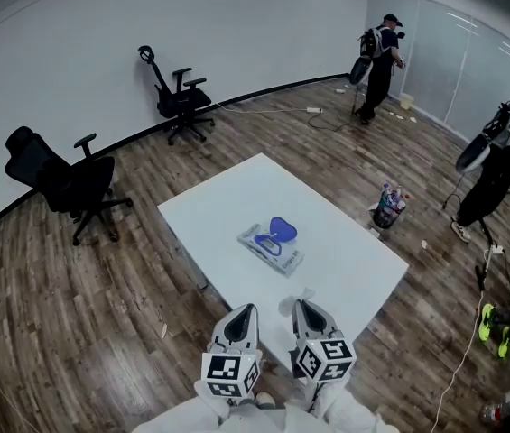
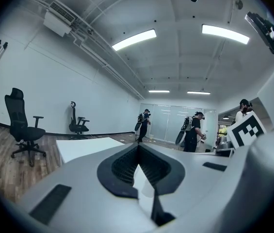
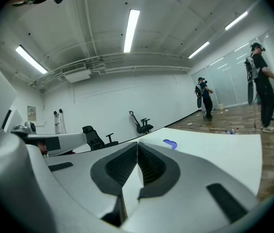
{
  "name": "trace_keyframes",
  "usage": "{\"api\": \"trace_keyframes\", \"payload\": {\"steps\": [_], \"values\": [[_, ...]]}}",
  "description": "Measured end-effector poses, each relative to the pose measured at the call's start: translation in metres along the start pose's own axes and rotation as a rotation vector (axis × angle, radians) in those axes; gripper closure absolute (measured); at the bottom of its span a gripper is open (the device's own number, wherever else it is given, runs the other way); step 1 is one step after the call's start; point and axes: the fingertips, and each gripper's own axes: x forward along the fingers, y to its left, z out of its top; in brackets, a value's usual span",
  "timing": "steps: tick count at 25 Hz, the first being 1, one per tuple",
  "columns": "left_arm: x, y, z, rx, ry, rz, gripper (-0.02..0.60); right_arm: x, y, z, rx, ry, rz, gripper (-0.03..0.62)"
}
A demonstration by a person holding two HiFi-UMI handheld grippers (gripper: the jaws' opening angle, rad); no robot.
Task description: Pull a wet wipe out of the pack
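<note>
White crumpled wet wipe (image 1: 297,301) seems already out, pinched in your clenched right gripper (image 1: 308,307), well apart from the blue-lidded plastic wipe pack (image 1: 271,244) on the table (image 1: 236,197), left gripper (image 1: 244,312) clenched empty, so simply carry it clear.

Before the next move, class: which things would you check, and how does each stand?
1. Blue lid of the wet wipe pack open: ok.
2. Jaws of the right gripper shut on a wet wipe: ok.
3. That wet wipe free of the pack: ok.
4. Jaws of the left gripper together; gripping anything: cannot tell.
5. Pack flat on the table, away from its edges: ok.
</note>
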Motion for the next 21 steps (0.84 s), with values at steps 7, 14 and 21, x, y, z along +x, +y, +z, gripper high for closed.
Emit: {"api": "trace_keyframes", "payload": {"steps": [7, 14, 21], "values": [[-0.0022, -0.0026, 0.0005, 0.004, 0.002, -0.003, 0.581, 0.0007, 0.0041, -0.0001, 0.009, -0.003, 0.010, 0.582], [-0.0027, -0.0012, -0.0011, 0.015, 0.011, -0.009, 0.581, 0.0037, 0.0046, -0.0009, 0.018, -0.003, 0.009, 0.582], [-0.0057, 0.0027, -0.0028, 0.008, 0.010, 0.002, 0.581, 0.0037, 0.0041, -0.0006, 0.006, -0.004, 0.006, 0.582]]}}
